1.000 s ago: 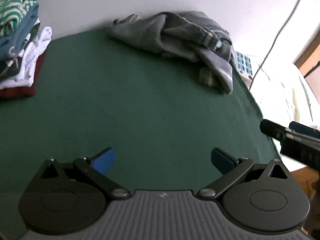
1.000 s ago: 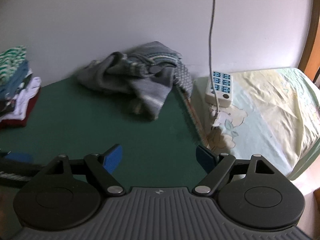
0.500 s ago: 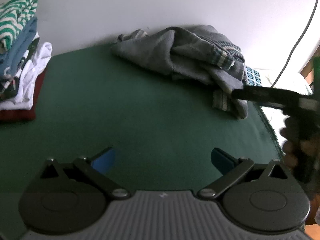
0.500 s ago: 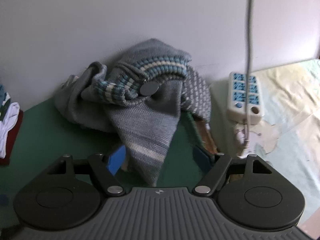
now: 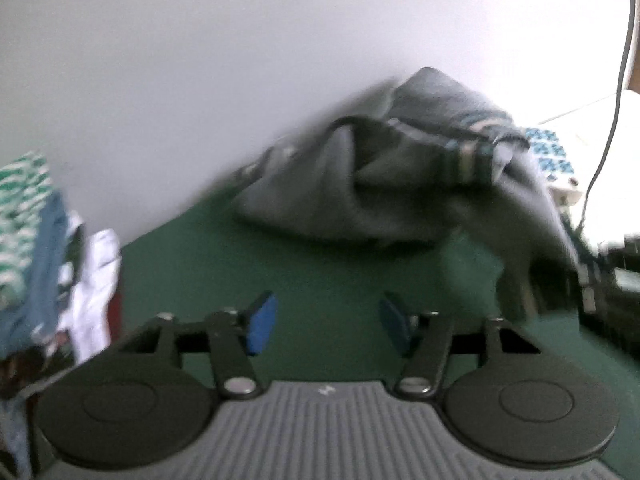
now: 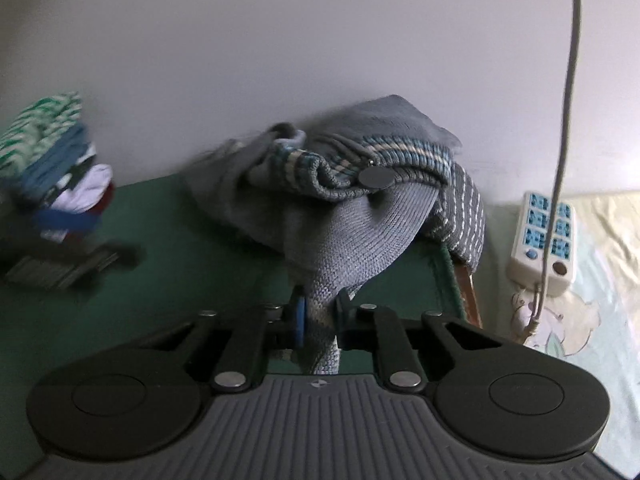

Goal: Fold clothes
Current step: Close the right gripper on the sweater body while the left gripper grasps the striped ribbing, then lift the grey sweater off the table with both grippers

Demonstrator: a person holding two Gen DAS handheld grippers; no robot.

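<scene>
2 claws work here: the right claw (image 6: 319, 317) pinches a hanging end of the crumpled grey knitted sweater (image 6: 352, 216) by the wall on the green table (image 6: 168, 264), likely to drag it out flat; the left claw (image 5: 324, 322) gapes empty.

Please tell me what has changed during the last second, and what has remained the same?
The right gripper moved forward to the grey knitted sweater and closed on its hanging end; before, its jaws were open over the green cloth. The left gripper also came nearer the sweater but remains open and empty. The stack of folded clothes and the power strip stayed in place.
</scene>
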